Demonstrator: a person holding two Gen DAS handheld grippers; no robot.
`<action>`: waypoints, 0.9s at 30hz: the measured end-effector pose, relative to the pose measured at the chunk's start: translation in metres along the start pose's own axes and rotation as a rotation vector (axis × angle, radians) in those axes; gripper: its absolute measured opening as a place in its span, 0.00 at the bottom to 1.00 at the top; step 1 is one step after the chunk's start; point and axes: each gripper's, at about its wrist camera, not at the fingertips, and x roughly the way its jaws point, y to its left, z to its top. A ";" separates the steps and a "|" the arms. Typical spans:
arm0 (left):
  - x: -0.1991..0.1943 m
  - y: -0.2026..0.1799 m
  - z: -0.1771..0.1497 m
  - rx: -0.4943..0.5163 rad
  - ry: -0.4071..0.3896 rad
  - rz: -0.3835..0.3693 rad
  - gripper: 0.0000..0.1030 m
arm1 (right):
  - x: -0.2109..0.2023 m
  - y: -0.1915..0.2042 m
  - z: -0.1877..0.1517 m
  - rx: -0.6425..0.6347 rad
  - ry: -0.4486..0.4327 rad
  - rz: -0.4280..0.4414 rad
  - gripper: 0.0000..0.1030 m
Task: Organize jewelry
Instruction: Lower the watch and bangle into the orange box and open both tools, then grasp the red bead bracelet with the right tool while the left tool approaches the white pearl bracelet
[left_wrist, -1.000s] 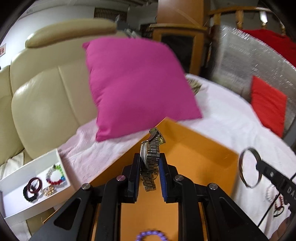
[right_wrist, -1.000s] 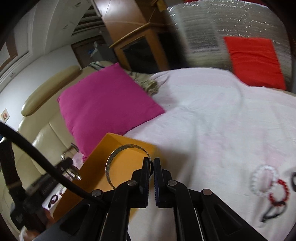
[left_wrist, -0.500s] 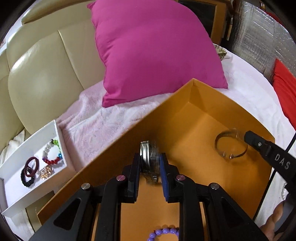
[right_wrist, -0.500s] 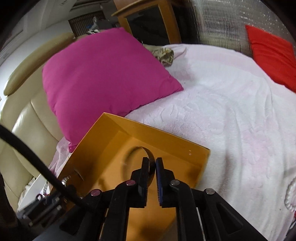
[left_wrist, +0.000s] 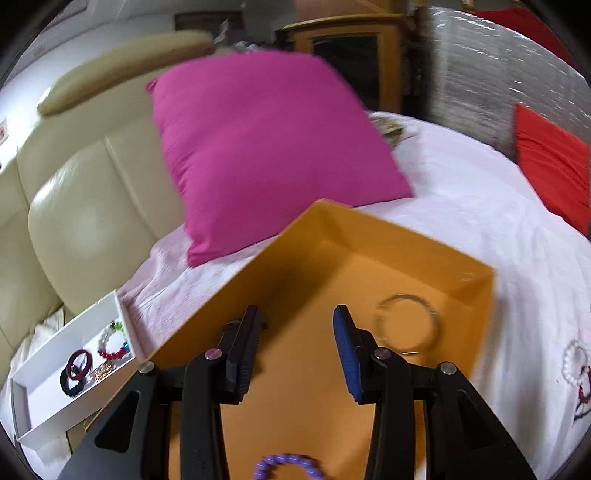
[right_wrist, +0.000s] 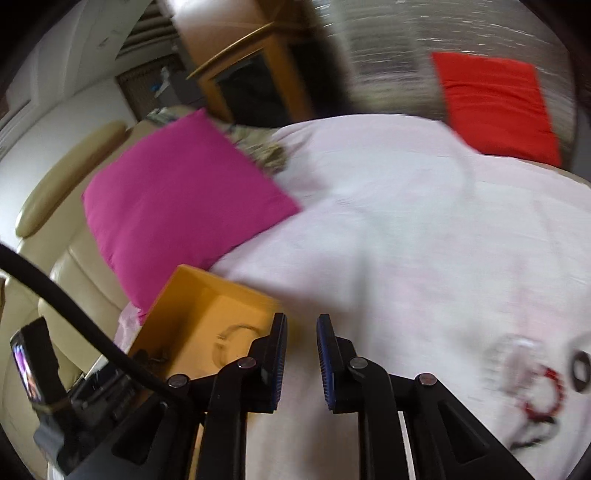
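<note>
An orange box (left_wrist: 424, 243) sits on the white bedspread. A silver bangle (left_wrist: 408, 326) lies flat inside it, also seen in the right wrist view (right_wrist: 236, 338). A purple bead bracelet (left_wrist: 288, 467) lies in the box near me. My left gripper (left_wrist: 295, 339) is open and empty above the box floor; the metal watch is mostly hidden behind its left finger (left_wrist: 245, 338). My right gripper (right_wrist: 301, 354) is open and empty over the box's right rim (right_wrist: 236, 288). Loose white and red bead bracelets (right_wrist: 532, 384) lie on the bedspread at right.
A white tray (left_wrist: 44, 376) with several bracelets stands left of the box. A magenta pillow (left_wrist: 266, 147) leans on the cream sofa (left_wrist: 74, 206) behind the box. A red cushion (right_wrist: 495, 103) lies at the far right.
Both grippers have opened. The left one let go of the watch and the right one let go of the bangle, which now lies in the box. Both have pulled back and up.
</note>
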 end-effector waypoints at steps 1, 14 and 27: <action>-0.006 -0.009 0.000 0.018 -0.017 -0.004 0.42 | -0.013 -0.017 -0.002 0.015 -0.008 -0.023 0.19; -0.055 -0.143 -0.030 0.292 -0.092 -0.188 0.47 | -0.113 -0.211 -0.056 0.349 -0.070 -0.133 0.26; -0.041 -0.201 -0.047 0.414 -0.021 -0.224 0.47 | -0.080 -0.229 -0.072 0.428 0.080 0.061 0.25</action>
